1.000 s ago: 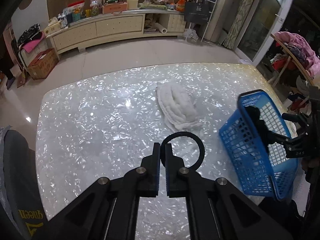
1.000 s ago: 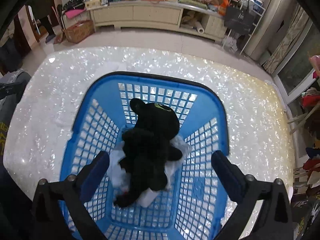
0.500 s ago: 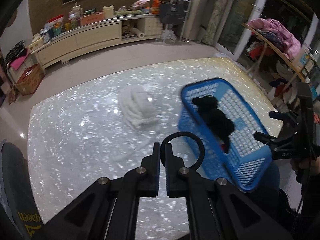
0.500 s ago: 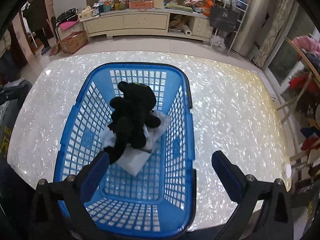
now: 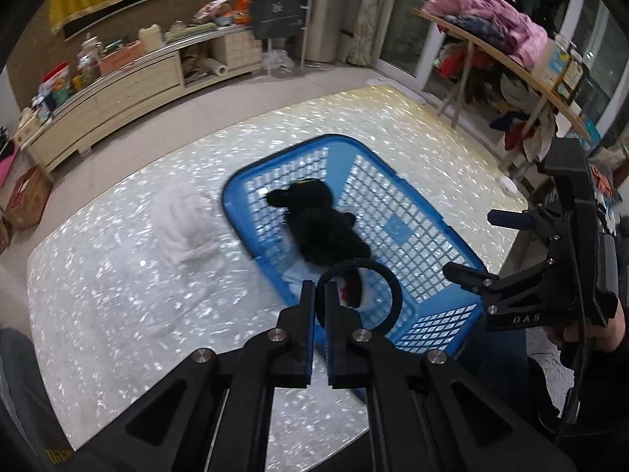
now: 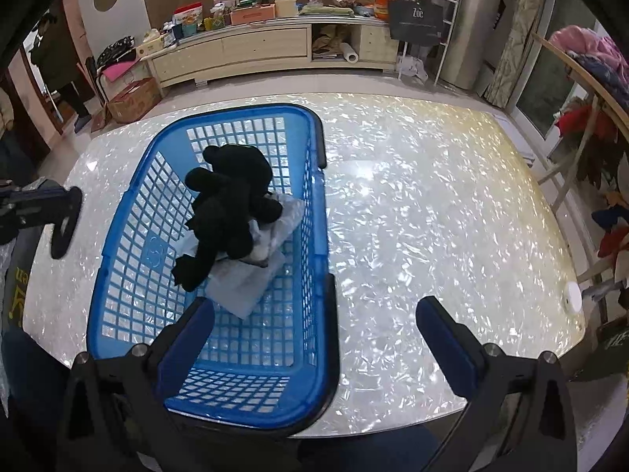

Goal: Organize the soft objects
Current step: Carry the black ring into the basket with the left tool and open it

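Observation:
My left gripper point(image 5: 319, 295) is shut on a black ring point(image 5: 387, 287), which hangs over the near end of the blue basket point(image 5: 236, 192). In the basket a black plush toy point(image 5: 322, 228) lies on a pale flat packet point(image 6: 251, 283). A white towel point(image 5: 184, 224) rests on the table, left of the basket. My right gripper point(image 6: 314, 334) stands open astride the right wall of the basket point(image 6: 314, 196): one finger inside, one over the table, neither pad pressing. The plush toy point(image 6: 232, 204) lies ahead of it. The left gripper point(image 6: 59, 200) shows at the left edge.
The pearly white table point(image 6: 432, 216) runs wide to the basket's right, with a small white disc point(image 6: 572, 295) near its right edge. A low cabinet point(image 6: 255, 51) with clutter stands across the floor. A rack of clothes point(image 5: 503, 35) is to the right.
The left gripper has carried the ring rightward, from over the bare table to over the basket. The right gripper has shifted right, from straddling the whole basket to straddling its right wall.

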`<state>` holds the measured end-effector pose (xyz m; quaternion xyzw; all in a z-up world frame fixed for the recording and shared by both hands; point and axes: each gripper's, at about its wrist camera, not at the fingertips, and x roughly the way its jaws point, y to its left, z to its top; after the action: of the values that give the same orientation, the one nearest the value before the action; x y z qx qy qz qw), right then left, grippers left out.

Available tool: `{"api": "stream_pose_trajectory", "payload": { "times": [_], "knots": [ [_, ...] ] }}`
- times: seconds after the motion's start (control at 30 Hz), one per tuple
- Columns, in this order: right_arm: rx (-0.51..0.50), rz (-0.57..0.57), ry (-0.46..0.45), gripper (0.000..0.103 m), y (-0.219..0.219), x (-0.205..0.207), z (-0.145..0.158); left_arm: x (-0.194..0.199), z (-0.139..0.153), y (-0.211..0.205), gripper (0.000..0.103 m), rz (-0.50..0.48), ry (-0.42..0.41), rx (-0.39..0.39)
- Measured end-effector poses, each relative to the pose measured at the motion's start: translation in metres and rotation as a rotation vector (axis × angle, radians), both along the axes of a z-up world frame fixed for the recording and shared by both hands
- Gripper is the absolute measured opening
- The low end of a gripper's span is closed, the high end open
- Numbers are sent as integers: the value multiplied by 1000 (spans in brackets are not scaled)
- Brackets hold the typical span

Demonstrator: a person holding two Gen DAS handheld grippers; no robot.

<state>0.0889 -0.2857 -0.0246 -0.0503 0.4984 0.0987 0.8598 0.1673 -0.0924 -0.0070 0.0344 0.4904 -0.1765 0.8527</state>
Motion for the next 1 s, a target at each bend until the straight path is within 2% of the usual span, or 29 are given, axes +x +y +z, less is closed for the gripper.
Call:
{"api": "stream_pose_trajectory", "payload": {
  "times": [0.33, 0.73, 1.0],
  "knots": [
    [22, -16, 32, 103, -11, 4, -18, 33, -26, -54, 3, -100, 49, 48],
    [55, -42, 33, 103, -23, 2, -21, 67, -50, -90, 3, -217, 66, 77],
    [72, -58, 59, 103, -31, 5, -31, 81, -71, -106, 3, -244, 90, 88]
  ]
}}
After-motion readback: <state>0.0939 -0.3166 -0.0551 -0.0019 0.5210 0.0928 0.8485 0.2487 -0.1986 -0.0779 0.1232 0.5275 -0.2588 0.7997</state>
